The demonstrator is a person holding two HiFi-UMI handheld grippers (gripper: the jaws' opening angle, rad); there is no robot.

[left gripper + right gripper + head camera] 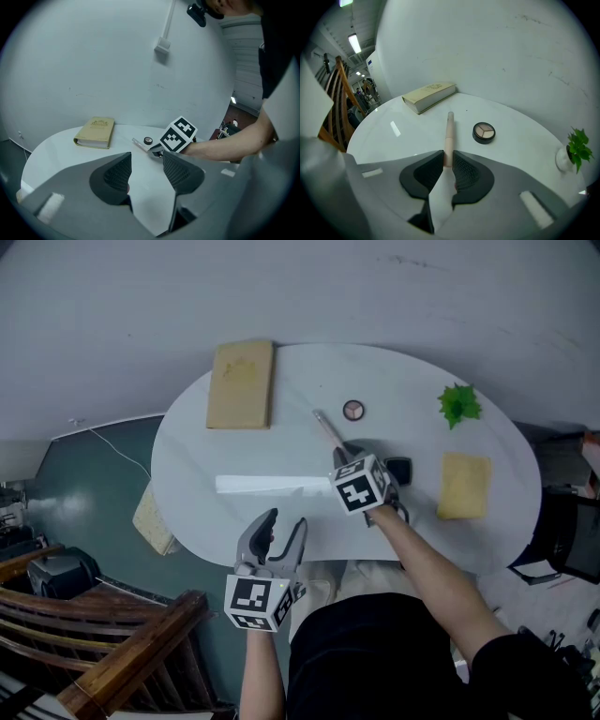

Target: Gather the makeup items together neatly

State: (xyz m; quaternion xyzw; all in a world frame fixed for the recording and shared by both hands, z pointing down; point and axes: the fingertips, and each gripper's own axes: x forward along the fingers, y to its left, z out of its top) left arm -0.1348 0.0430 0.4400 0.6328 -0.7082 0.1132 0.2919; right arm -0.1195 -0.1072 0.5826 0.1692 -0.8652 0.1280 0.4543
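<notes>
A long pale pink makeup stick (449,133) lies on the white oval table (187,474), pointing away toward the wall. My right gripper (448,161) is shut on its near end, pads pressed against both sides. In the head view the stick (327,430) runs up-left from that gripper (349,454). A small round eyeshadow compact (483,132) rests just right of the stick, also seen as a compact (353,410) in the head view. A small black item (398,470) lies right of the right gripper. My left gripper (286,521) hovers open over the table's near edge with nothing between its pads.
A tan book (241,383) lies at the table's far left. A small green plant (458,405) stands at the far right, and a yellow pad (465,486) sits nearer on the right. A wooden railing (112,652) is at the lower left, beyond the table.
</notes>
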